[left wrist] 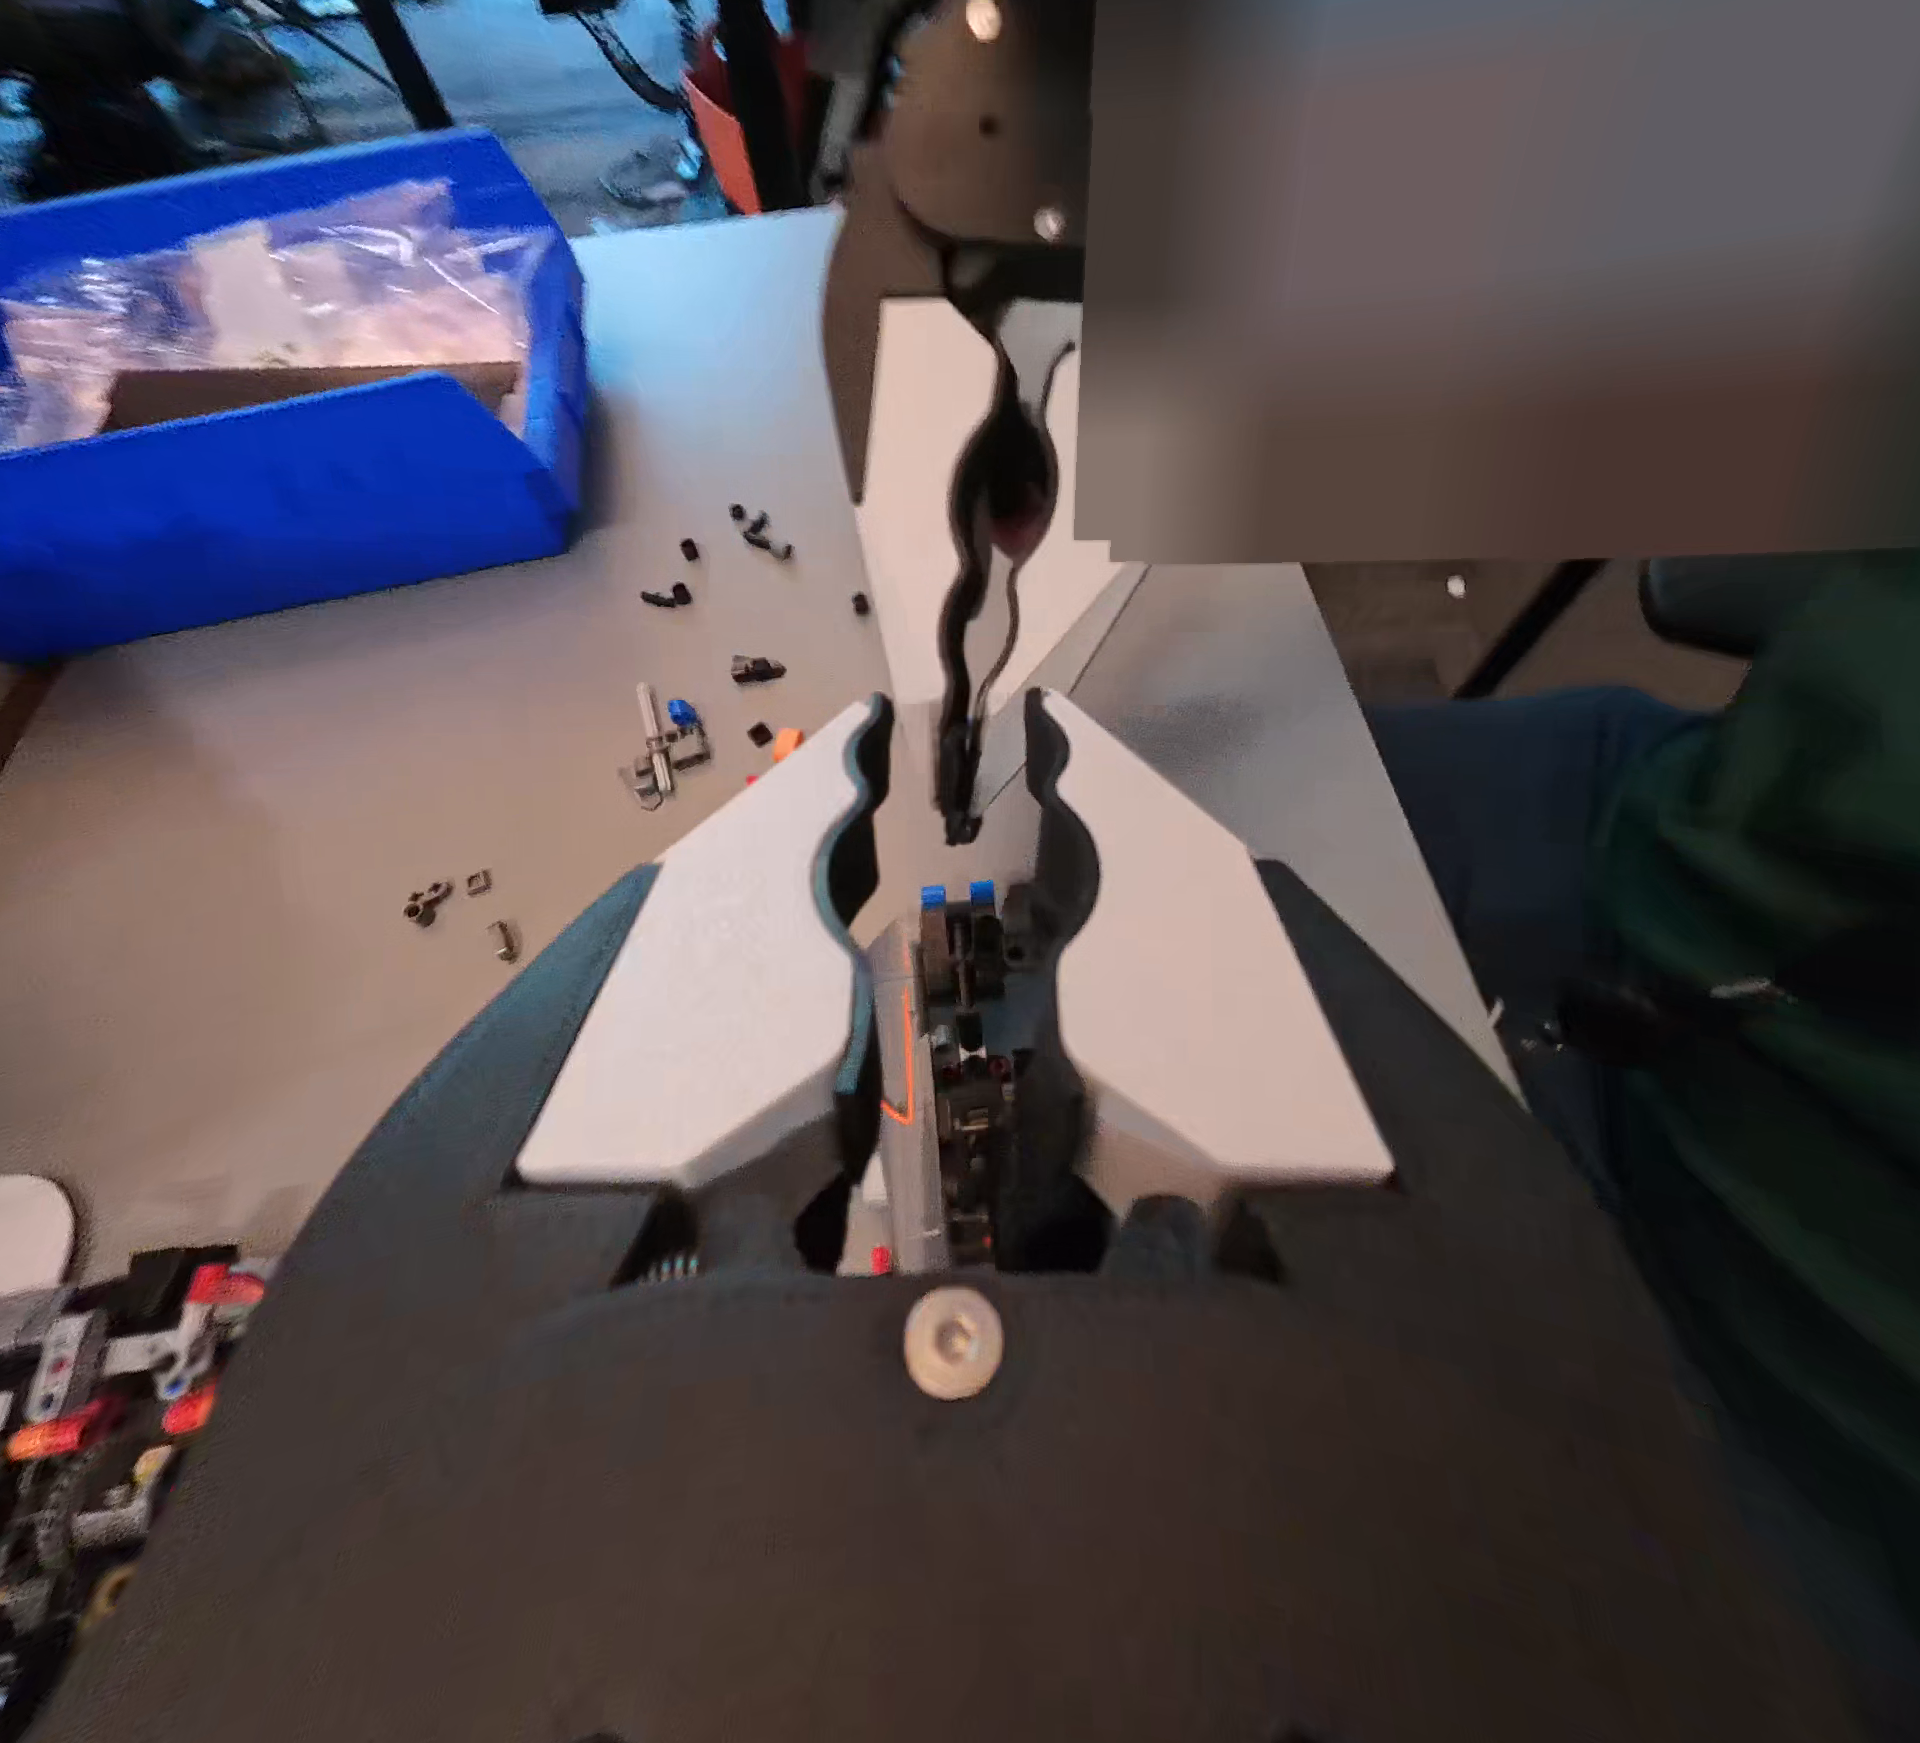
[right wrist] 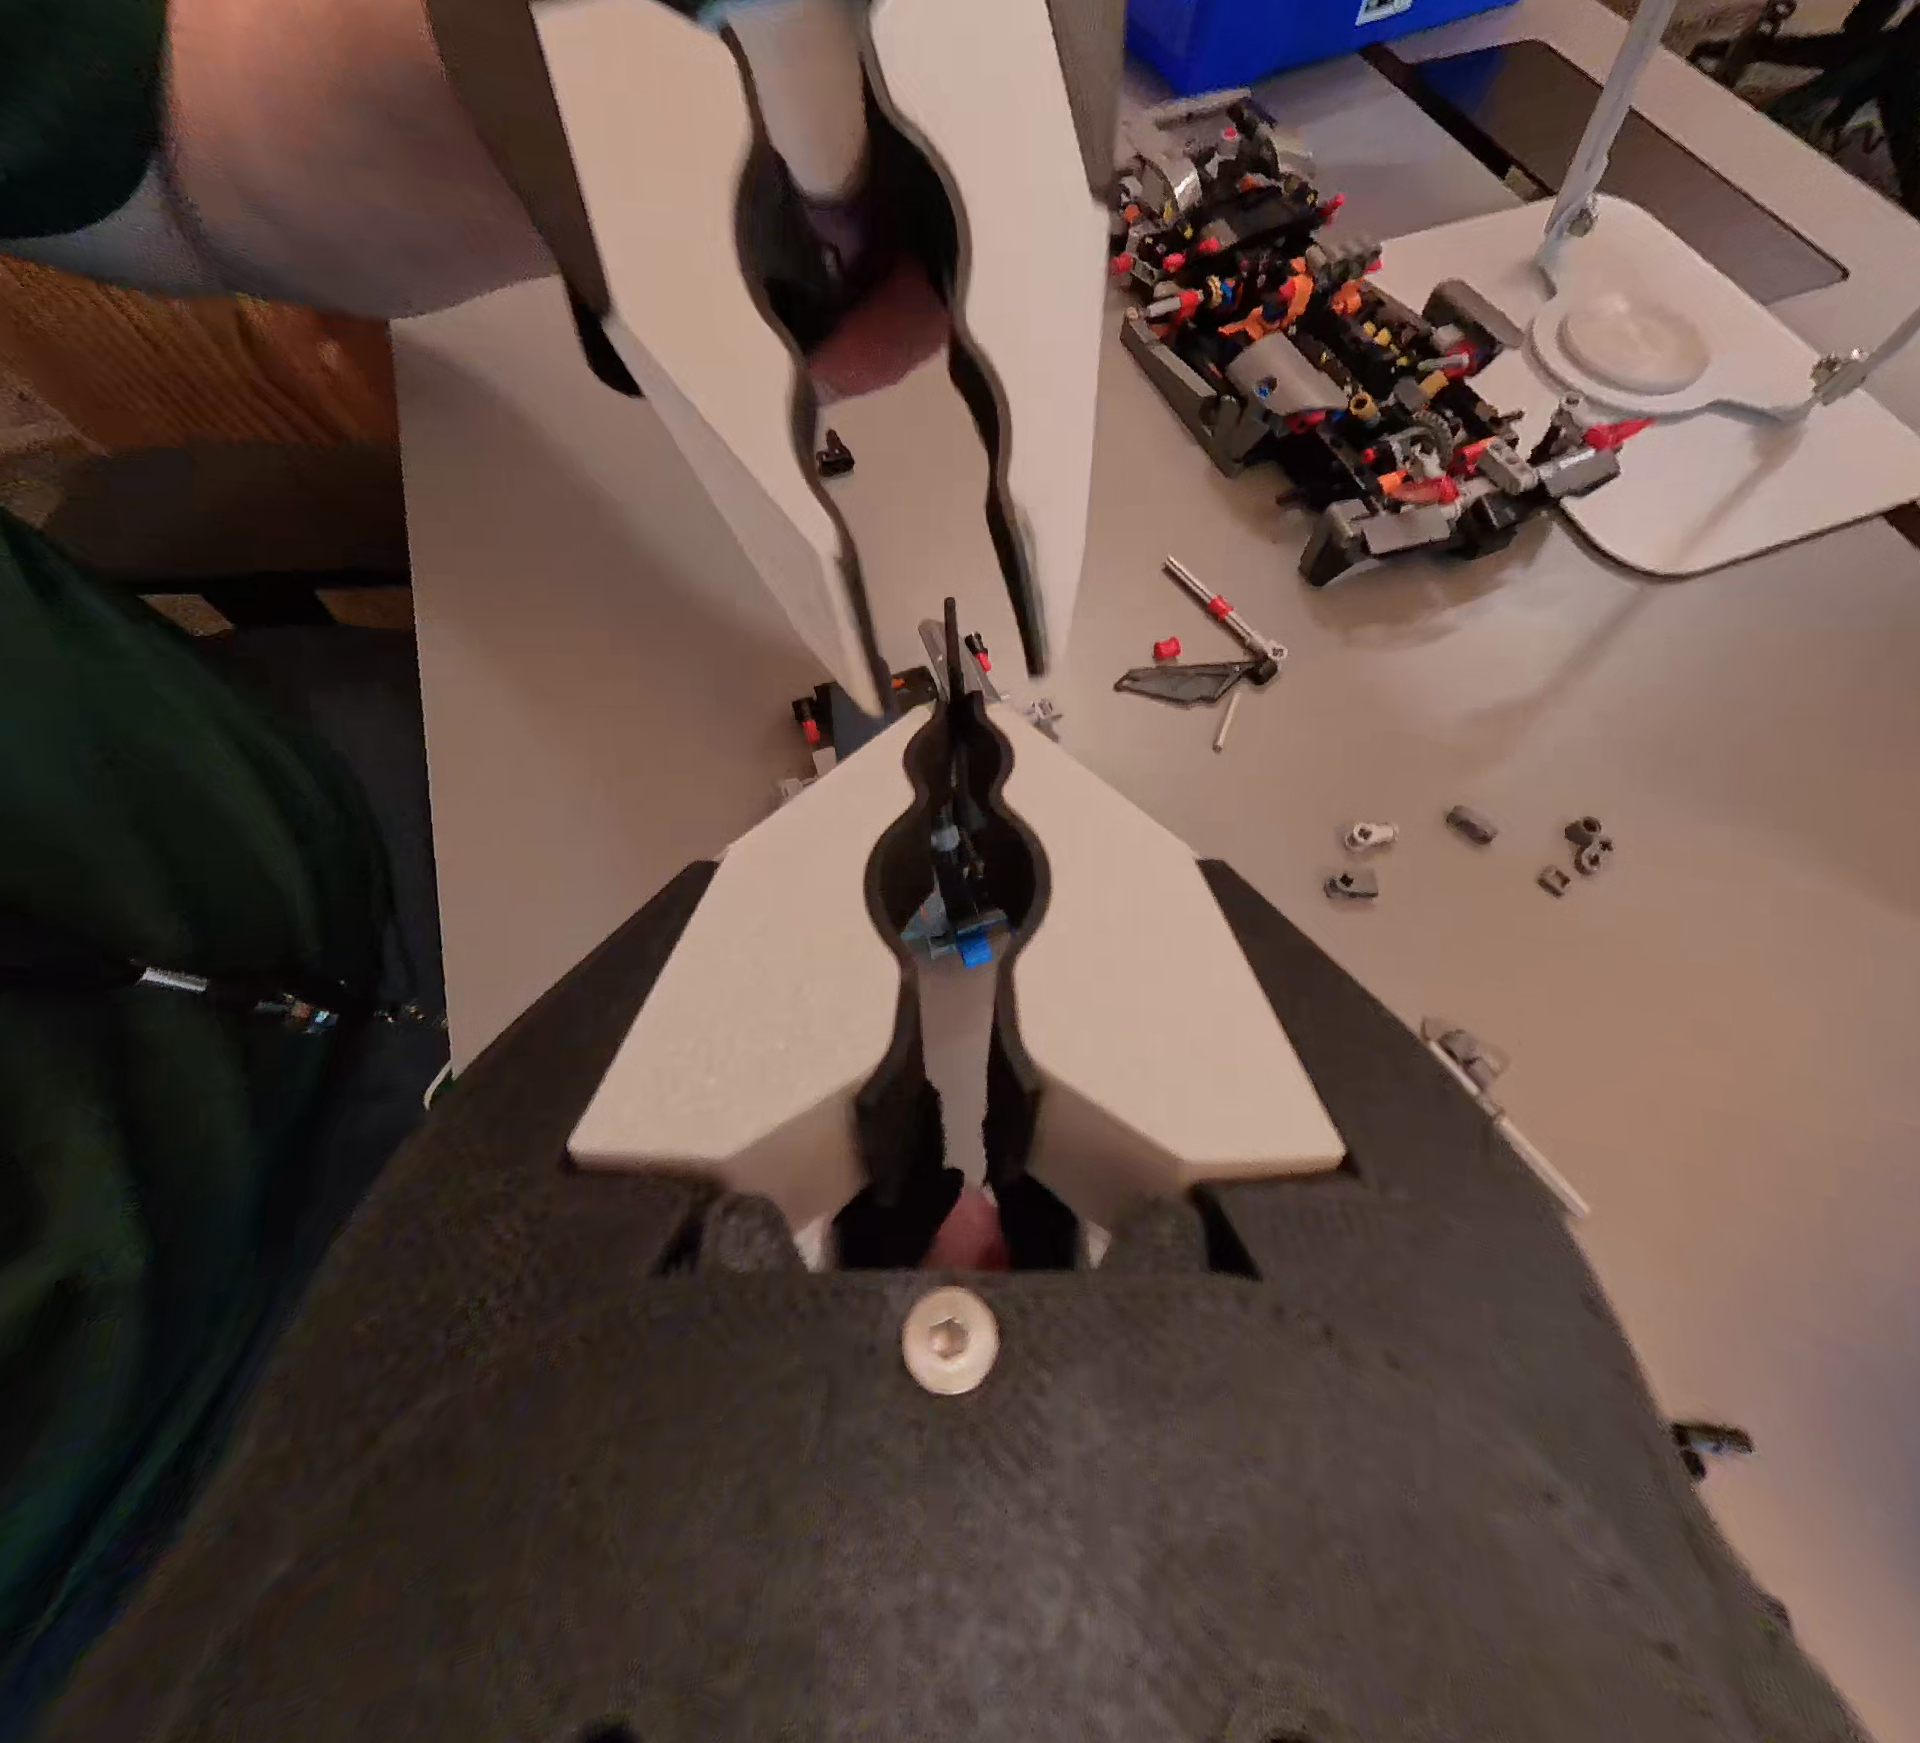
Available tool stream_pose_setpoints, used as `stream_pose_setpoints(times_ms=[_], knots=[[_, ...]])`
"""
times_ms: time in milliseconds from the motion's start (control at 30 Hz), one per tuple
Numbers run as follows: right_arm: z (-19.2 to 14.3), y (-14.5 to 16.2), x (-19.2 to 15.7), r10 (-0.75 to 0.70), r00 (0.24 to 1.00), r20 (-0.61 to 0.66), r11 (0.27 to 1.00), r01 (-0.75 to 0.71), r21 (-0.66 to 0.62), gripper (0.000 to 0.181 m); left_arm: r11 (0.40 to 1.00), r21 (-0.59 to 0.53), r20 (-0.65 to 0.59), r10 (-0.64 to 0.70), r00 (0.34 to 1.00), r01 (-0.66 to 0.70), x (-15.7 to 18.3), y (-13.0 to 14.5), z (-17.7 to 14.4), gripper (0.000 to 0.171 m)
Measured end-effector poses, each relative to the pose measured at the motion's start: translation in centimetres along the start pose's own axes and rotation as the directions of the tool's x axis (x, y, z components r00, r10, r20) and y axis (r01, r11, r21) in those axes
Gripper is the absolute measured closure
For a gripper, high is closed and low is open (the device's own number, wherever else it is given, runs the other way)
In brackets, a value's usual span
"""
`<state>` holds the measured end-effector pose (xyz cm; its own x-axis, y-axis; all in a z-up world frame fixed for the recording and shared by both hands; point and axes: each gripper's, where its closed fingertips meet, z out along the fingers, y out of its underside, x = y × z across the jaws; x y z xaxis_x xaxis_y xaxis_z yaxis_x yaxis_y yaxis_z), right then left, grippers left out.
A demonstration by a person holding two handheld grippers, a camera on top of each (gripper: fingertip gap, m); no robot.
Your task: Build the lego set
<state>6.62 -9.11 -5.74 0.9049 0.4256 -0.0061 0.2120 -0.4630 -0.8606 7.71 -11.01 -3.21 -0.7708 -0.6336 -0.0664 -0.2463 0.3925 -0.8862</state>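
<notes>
My left hand-held gripper (left wrist: 956, 758) is clamped deep in its throat on a small sub-assembly (left wrist: 961, 1007): a grey panel with an orange stripe backed by black beams, two blue pin ends standing at its far end. The tips themselves stand apart; the grip is farther back, between the wavy black pads. The piece's long axis runs along my fingers, pointing straight ahead.

My right hand-held gripper (right wrist: 961, 706) is pressed together on a thin black piece (right wrist: 951, 654) that sticks out past its tips, with a small blue and grey bit visible in the round gap behind. That piece also lies lengthwise along the fingers.

The move, I judge, turns on this: the two tools face each other nearly nose to nose, the right one's black piece aimed into the open mouth of the left, just short of the blue pins. The two long axes look close to in line, so the join should be a straight push, with little room for tilt.

The fingers are matte white plastic with ribbed black rubber inner faces on dark textured bodies.

Farther off on the pale smooth table (right wrist: 1558, 1018) lie loose small grey and black connectors (right wrist: 1470, 826), a red-bushed axle (right wrist: 1216, 602), then the long car chassis (right wrist: 1351, 343), dense with red, orange and black parts. Beyond sits a blue bin (left wrist: 270, 488) holding clear bags.
</notes>
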Motion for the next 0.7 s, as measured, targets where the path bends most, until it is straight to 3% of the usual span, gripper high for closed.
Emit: stream_pose_setpoints(times_ms=[67,167,400,500,567,700], knots=[[-0.1,0.2,0.4,-0.017,1.000,-0.018,0.999,0.016,-0.039,0.181,0.998,-0.030,-0.015,0.057,0.998,-0.057,0.0,0.0,0.4,0.159],[-0.4,-0.1,0.3,-0.015,1.000,-0.011,1.000,0.015,-0.027,0.181,0.999,-0.023,-0.030,0.038,0.999,-0.038,-0.4,-0.2,0.5,0.171],[-1.4,0.3,1.5,0.087,0.987,-0.136,0.993,-0.075,0.091,0.179,0.998,0.018,-0.097,-0.058,0.994,0.060,-1.0,-0.6,0.8,0.171],[-1.9,1.6,1.5,0.160,0.971,-0.180,0.982,-0.138,0.130,0.170,0.994,-0.005,-0.115,-0.109,0.987,0.110,-1.3,0.2,1.3,0.171],[-1.8,2.5,0.9,0.173,0.966,-0.191,0.978,-0.145,0.153,0.181,0.989,-0.020,-0.102,-0.147,0.984,0.146,-1.8,0.9,1.5,0.171],[-1.7,6.3,0.9,0.233,0.951,-0.206,0.972,-0.218,0.092,0.177,0.982,-0.092,-0.139,-0.179,0.974,0.167,-1.7,2.7,1.7,0.171]])
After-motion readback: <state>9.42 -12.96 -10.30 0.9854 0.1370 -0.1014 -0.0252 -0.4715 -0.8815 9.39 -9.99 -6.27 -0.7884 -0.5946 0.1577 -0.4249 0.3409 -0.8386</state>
